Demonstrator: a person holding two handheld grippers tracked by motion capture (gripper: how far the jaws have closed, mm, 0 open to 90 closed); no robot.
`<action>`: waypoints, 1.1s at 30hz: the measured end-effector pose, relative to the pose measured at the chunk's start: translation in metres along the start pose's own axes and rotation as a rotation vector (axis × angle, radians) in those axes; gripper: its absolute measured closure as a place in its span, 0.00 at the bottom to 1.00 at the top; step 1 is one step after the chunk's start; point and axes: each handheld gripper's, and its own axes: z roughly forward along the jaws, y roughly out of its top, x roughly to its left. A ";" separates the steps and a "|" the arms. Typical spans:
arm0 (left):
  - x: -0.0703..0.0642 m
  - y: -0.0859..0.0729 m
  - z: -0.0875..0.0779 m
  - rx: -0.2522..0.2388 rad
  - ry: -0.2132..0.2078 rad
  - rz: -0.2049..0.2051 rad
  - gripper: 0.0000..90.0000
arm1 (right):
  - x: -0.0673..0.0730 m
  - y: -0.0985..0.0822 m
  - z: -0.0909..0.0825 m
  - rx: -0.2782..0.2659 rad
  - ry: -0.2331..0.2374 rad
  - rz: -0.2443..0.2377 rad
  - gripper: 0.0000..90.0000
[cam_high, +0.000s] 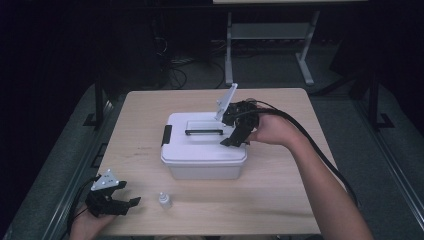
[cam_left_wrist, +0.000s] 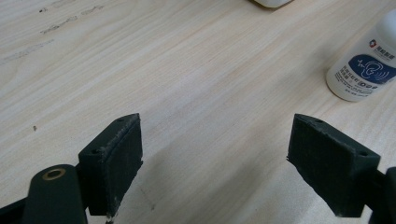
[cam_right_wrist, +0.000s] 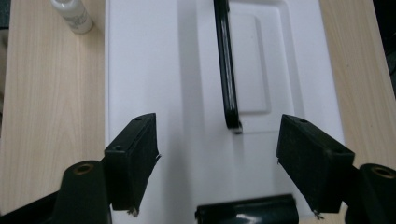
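The right gripper (cam_high: 234, 141) hovers, jaws spread and empty, over the white box (cam_high: 202, 150) mid-table, seemingly by its right-end latch (cam_right_wrist: 246, 211); the left gripper (cam_high: 131, 202), also spread, rests near a small bottle (cam_high: 165, 200)

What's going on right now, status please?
Right gripper open over box lid, by latch. Left gripper open, idle near bottle. Nothing in the way.
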 end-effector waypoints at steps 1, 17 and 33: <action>0.000 0.000 0.000 0.000 -0.001 0.000 0.20 | -0.001 0.002 0.000 0.001 0.002 -0.003 0.33; 0.000 0.000 -0.001 -0.005 -0.001 -0.002 0.20 | -0.004 0.027 0.012 0.004 0.018 -0.013 0.37; 0.001 -0.001 -0.002 -0.003 0.001 -0.003 0.20 | -0.009 0.042 0.026 0.008 0.059 -0.027 0.73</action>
